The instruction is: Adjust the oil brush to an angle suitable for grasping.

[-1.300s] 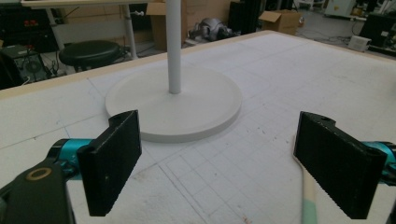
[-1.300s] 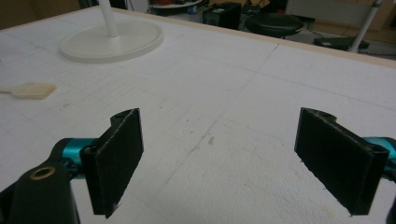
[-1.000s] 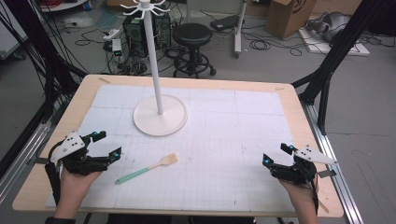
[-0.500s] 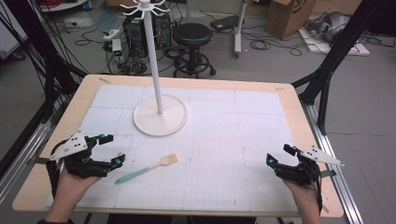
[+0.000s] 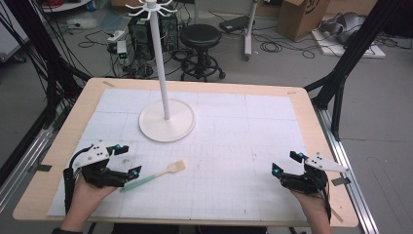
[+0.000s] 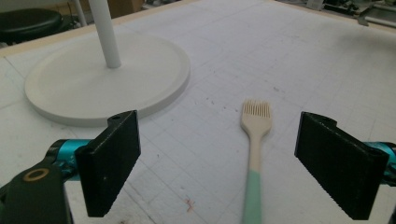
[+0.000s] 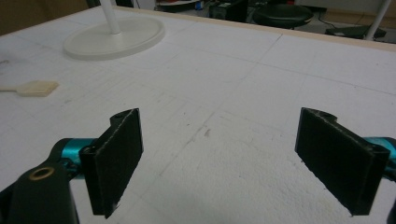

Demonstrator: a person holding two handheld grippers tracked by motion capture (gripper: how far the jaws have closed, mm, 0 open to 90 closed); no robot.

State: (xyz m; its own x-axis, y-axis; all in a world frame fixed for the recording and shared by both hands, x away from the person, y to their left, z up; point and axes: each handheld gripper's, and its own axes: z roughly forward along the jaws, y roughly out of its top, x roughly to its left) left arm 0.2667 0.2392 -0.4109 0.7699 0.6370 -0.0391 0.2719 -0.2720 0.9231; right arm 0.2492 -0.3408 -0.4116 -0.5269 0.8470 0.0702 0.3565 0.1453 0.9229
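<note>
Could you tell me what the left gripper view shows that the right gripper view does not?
The left gripper view shows the brush whole between the open jaws of the left gripper: bristles and mint handle. The right gripper view shows bare mat between the open jaws of the right gripper, with a stool behind. Both share the white stand base and the brush head.

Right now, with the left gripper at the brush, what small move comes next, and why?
Probably ease the open left gripper forward and down over the mint-green handle of the cream-bristled pastry brush, then close. The brush lies flat between the spread jaws, untouched, pointing toward the white round stand base.
</note>
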